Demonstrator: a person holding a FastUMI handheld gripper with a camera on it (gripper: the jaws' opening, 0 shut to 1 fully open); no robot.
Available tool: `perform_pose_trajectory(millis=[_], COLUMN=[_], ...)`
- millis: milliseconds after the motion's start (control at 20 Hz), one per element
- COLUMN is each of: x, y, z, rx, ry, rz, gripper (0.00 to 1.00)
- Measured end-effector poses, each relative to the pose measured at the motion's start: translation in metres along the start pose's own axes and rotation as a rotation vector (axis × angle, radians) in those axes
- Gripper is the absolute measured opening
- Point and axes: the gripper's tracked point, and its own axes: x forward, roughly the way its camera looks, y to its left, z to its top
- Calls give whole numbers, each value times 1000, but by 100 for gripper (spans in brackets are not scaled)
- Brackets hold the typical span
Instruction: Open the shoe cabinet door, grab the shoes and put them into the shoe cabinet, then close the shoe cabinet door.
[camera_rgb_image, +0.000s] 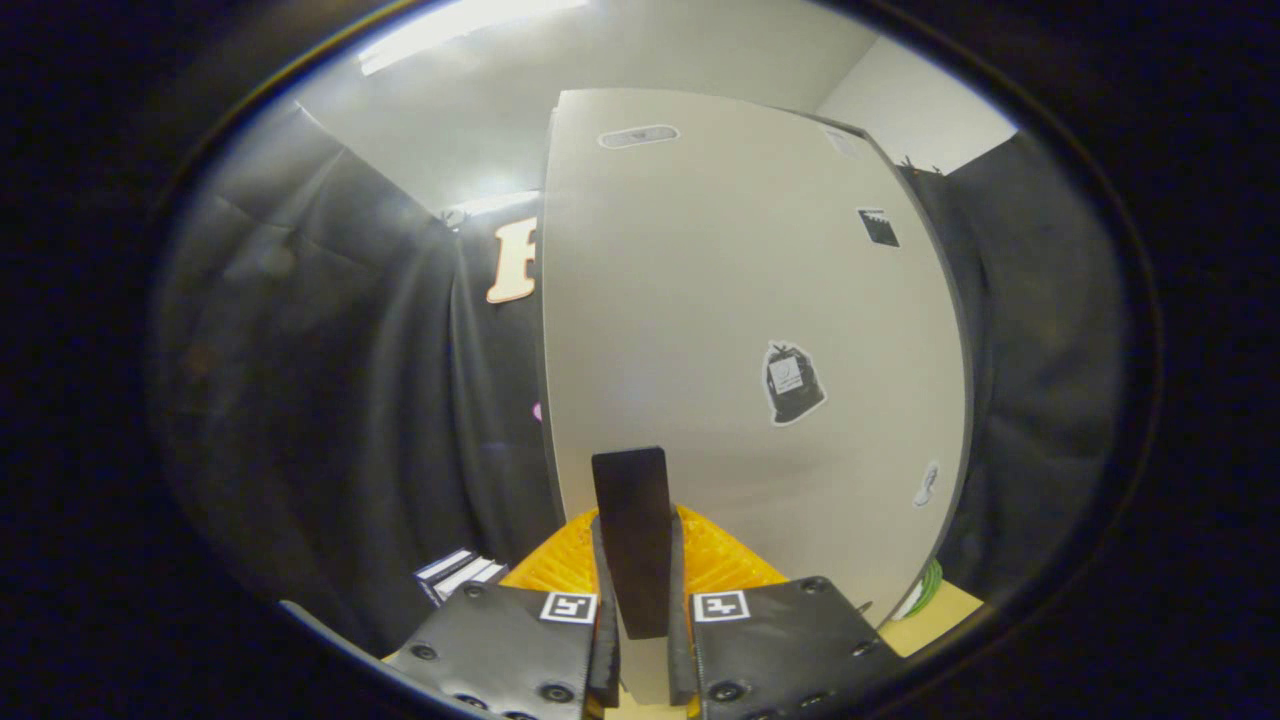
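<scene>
One tall, pale beige shoe cabinet door (720, 330) stands directly ahead of your gripper (640, 600), its flat panel carrying several small stickers, among them a black bag-shaped sticker (794, 383) on its lower half. You have both fingers closed on the dark, flat rectangular door handle (632, 530), which rises upright between them, each finger pressing a side of it. From this angle you cannot see the cabinet's interior, so its contents cannot be told. You can see no gap at the door's left edge, so whether it is ajar cannot be judged. Beside the fingers, low at the door's foot, lies a ribbed yellow-orange surface (725, 560). A small black-and-white striped box (460, 573) sits left of your fingers against the black cloth wall (350, 380).
</scene>
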Motion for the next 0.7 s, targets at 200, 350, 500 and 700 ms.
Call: perform_pose_trajectory(millis=[200, 350, 500, 700], x=[-27, -50, -72, -105], y=[-10, -17, -30, -55], z=[3, 7, 10, 16], rx=[23, 22, 17, 25], ry=[7, -2, 1, 5], rz=[20, 44, 70, 105], gripper=[20, 20, 20, 20])
